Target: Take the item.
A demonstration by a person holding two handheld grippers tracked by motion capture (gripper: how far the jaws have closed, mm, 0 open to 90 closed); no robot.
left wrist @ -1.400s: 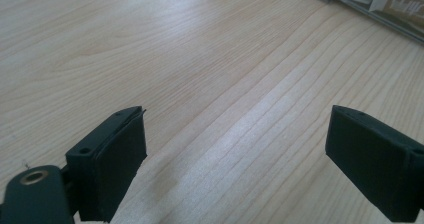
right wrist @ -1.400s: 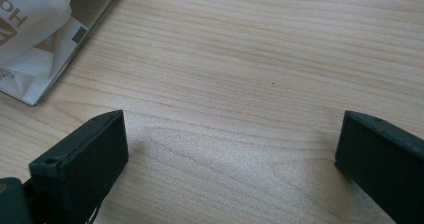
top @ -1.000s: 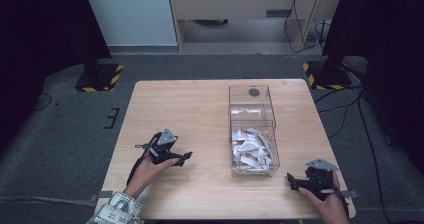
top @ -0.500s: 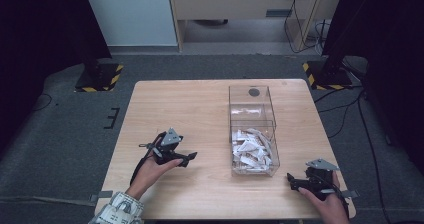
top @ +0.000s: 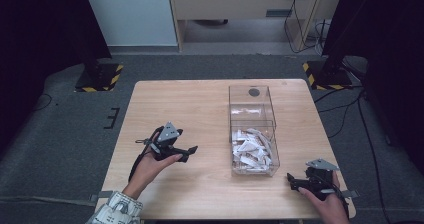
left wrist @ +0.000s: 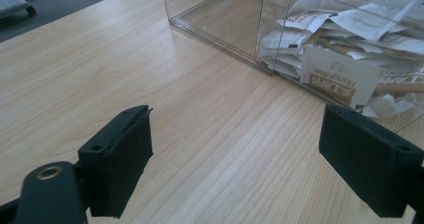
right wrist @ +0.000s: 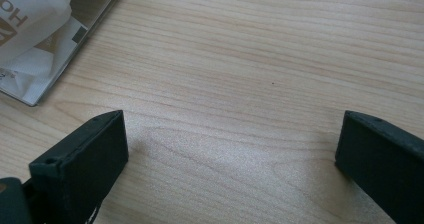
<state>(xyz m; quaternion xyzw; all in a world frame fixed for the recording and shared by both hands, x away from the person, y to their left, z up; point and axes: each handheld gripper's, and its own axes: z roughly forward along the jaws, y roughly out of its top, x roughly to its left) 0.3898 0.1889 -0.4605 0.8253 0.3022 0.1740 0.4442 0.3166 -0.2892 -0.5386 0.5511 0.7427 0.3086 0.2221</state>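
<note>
A clear box [top: 252, 134] is standing at 3 o'clock of the table [top: 200, 104] centre, its near compartment holding white sachets [top: 251, 149]. The left gripper [top: 186, 153] is being advanced toward it from 9 o'clock, closer than a second ago, jaws spread wide and empty. The right gripper [top: 292, 180], unmoved, is being held at 5 o'clock, equally wide and empty. A sachet pickup is judged imminent.

Clear box [top: 252, 129] right of centre on wooden table [top: 200, 114] — white packets [top: 251, 148] piled in its near half, far half bare. Left gripper [top: 190, 153] mid-left, right gripper [top: 290, 180] at near right corner — both well apart from box.
</note>
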